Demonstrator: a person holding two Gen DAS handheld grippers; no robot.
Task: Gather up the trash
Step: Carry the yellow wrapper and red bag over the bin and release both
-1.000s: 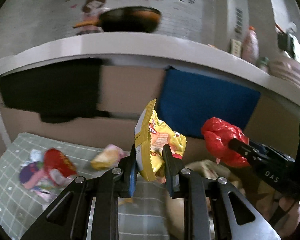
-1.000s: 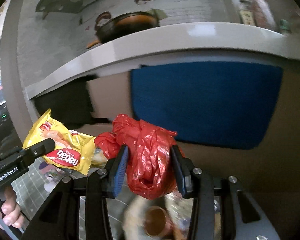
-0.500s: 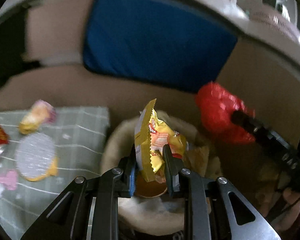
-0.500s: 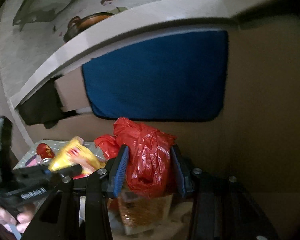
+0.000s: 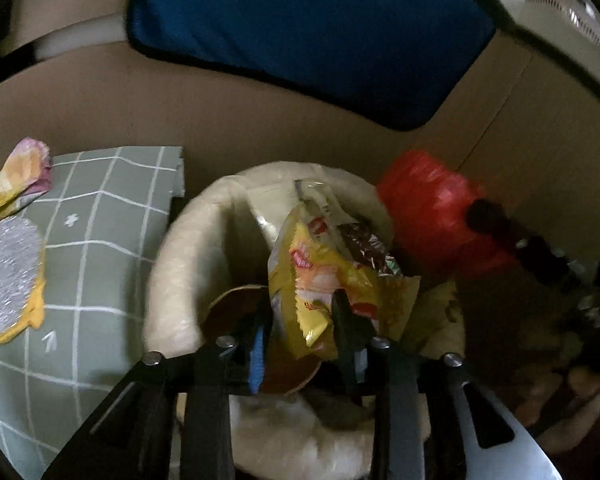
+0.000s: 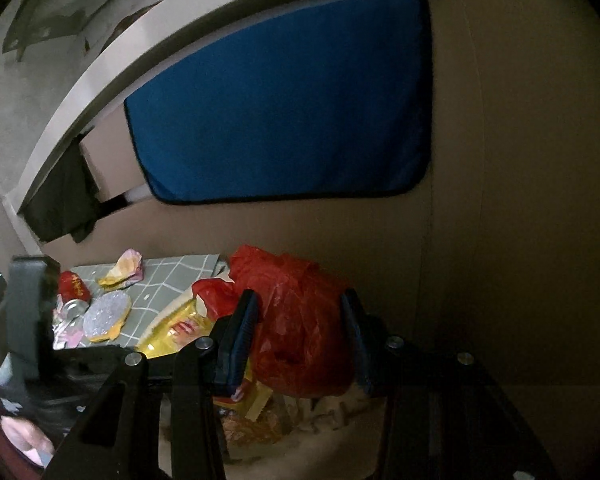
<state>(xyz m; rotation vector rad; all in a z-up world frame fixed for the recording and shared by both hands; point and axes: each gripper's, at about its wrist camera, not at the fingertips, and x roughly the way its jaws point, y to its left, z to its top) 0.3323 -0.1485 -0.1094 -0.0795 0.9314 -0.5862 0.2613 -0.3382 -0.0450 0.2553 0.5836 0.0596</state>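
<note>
My left gripper hangs over the cream trash bin. Its jaws stand apart, wider than the yellow snack wrapper, which lies loose between them on the trash in the bin. My right gripper is shut on a crumpled red plastic bag and holds it just above the bin's right side. The red bag also shows in the left wrist view, with the right gripper behind it. The yellow wrapper shows in the right wrist view too.
Left of the bin is a green checked cloth with a foil lid, a yellow-pink wrapper and a red can. A brown wall with a blue cloth stands close behind. The bin holds other wrappers and a brown cup.
Both grippers have tilted down and moved over the bin. My left jaws have opened and let go of the yellow wrapper, which now sits lower in the bin. The right still grips the red bag.
</note>
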